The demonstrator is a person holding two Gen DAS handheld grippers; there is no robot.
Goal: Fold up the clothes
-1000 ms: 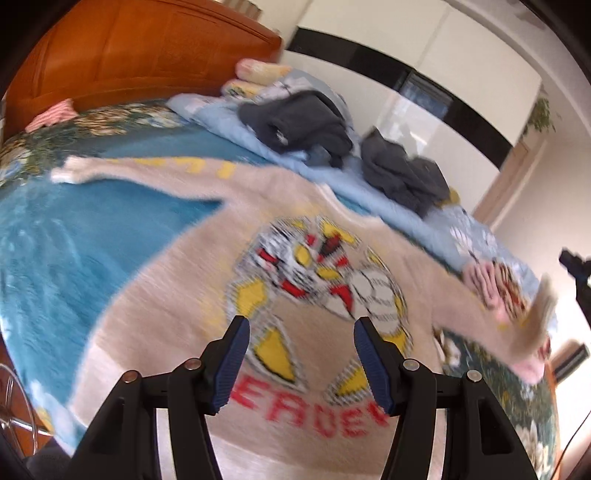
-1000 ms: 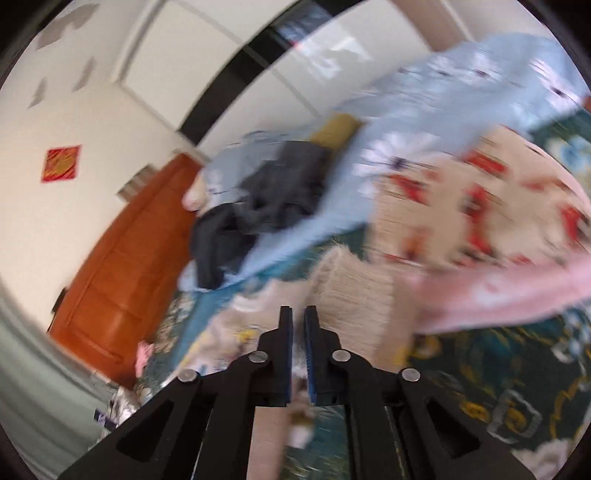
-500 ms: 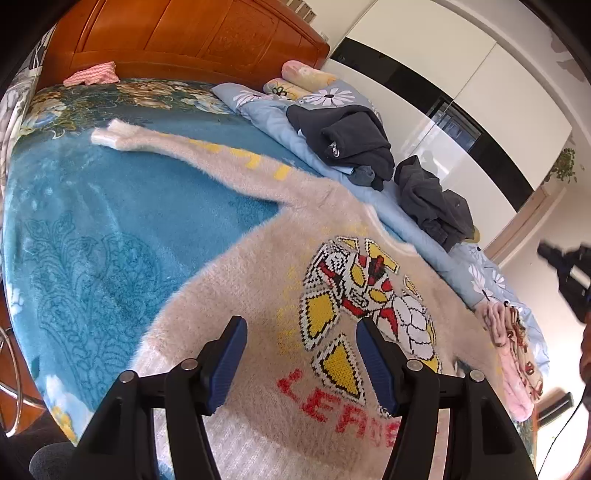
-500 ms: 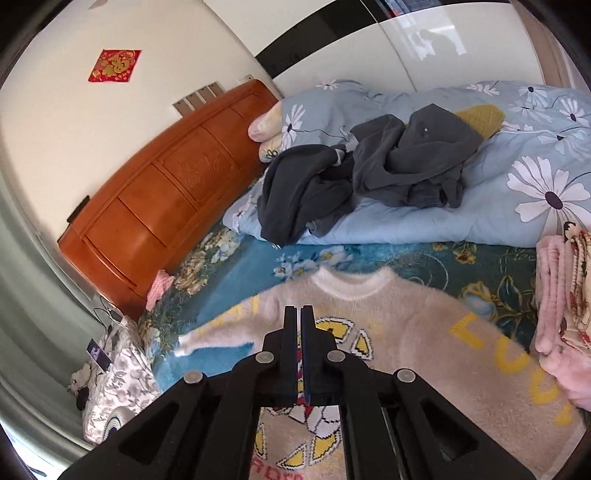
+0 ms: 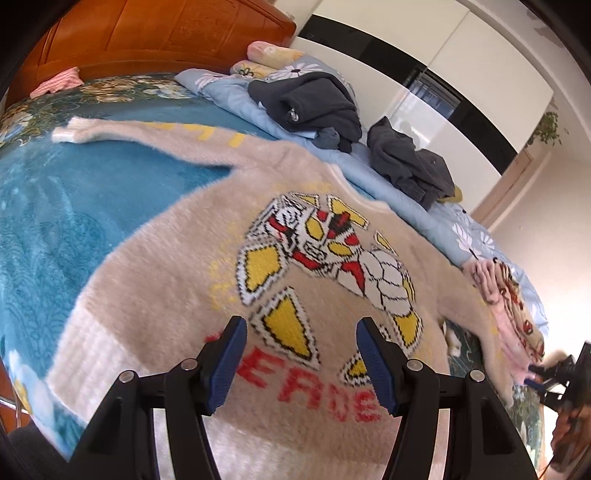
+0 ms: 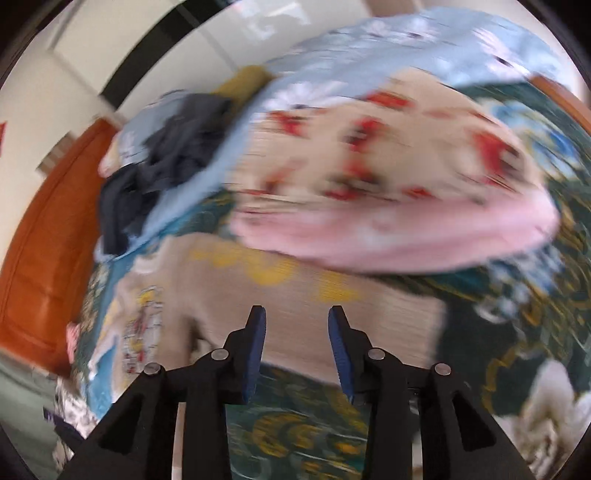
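Both tongs are spread wide and hold nothing: the left tongs (image 5: 297, 360) hover over the hem of the fuzzy beige knit sweater with a red-and-yellow robot motif (image 5: 207, 280), the right tongs (image 6: 296, 345) near its sleeve cuff. The sweater lies flat, face-up on the blue floral bed (image 5: 74, 206), collar toward the orange wooden headboard (image 5: 155, 33), sleeves stretched crosswise. To fold well, I would pinch the cuff deeply and carry the sleeve straight across the chest.

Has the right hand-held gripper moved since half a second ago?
Yes. The right hand-held gripper has opened and swung right and down: the wooden headboard slid to the left edge, and the sweater sleeve now lies just ahead.
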